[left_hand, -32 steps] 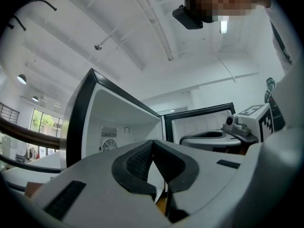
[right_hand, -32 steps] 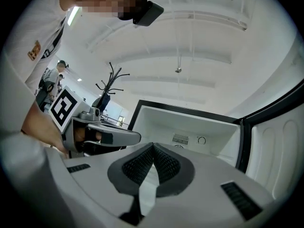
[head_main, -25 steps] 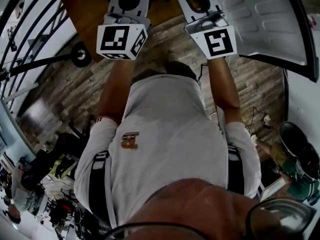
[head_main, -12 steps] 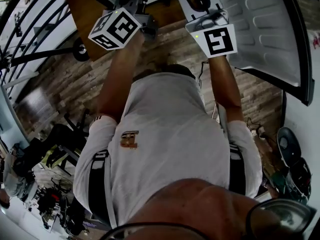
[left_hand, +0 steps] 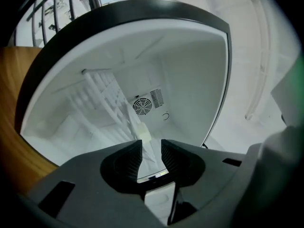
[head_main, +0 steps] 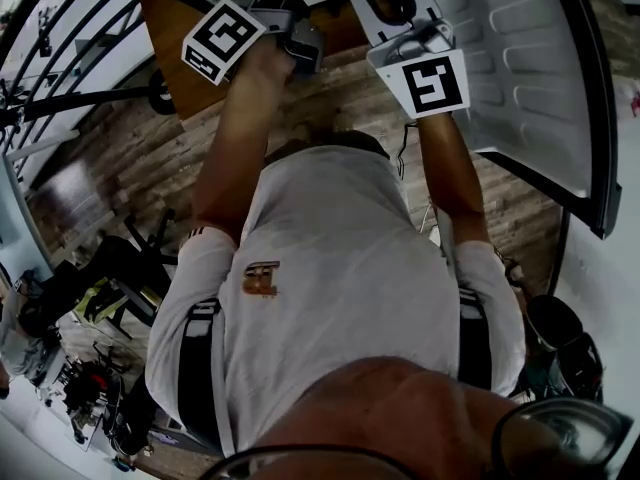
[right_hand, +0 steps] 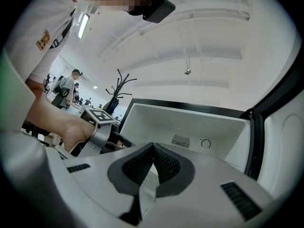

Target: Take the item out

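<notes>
A small pale cream block (left_hand: 143, 132) lies deep inside the white refrigerator compartment (left_hand: 190, 75), by the white wire shelf (left_hand: 102, 96) and below the round fan grille (left_hand: 141, 106). It is too small to tell its long axis. The left gripper (left_hand: 151, 146) faces it, jaws opening, nothing between them. The right gripper (right_hand: 153, 148) is closed tip to tip, empty.

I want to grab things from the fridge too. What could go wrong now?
The left gripper is opening its jaws with nothing between them; the small pale item sits deep inside by the wire shelf, so they might snag the shelf or knock the item. The shut right gripper could bump the left one.
</notes>
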Demonstrator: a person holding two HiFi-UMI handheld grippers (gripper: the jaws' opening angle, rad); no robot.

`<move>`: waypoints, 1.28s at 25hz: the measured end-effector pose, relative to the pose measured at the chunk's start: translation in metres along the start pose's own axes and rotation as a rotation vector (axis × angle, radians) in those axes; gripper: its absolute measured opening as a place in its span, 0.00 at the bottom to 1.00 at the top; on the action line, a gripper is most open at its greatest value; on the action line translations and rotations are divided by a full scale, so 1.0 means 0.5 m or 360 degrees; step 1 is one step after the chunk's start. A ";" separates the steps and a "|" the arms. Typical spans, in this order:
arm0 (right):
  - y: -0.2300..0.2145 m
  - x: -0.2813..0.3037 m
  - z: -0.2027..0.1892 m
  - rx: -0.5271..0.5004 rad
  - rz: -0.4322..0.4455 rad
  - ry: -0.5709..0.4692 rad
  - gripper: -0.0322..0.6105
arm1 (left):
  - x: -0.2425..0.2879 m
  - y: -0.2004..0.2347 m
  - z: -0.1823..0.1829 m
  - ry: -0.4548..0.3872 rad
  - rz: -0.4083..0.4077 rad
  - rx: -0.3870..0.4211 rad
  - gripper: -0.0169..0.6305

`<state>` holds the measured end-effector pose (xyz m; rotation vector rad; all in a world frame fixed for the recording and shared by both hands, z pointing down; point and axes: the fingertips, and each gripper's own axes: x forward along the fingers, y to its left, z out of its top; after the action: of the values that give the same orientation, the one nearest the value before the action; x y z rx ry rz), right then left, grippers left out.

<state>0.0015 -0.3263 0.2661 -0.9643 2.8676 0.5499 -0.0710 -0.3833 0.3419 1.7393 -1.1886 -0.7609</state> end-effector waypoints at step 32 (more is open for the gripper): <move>0.003 -0.020 -0.033 -0.0024 0.0003 0.0056 0.10 | 0.054 0.058 -0.003 -0.0072 0.0077 -0.0622 0.20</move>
<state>0.0092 -0.3251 0.2835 -0.9837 2.8992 0.5611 -0.0719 -0.4131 0.3684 1.3726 -1.0270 -0.9379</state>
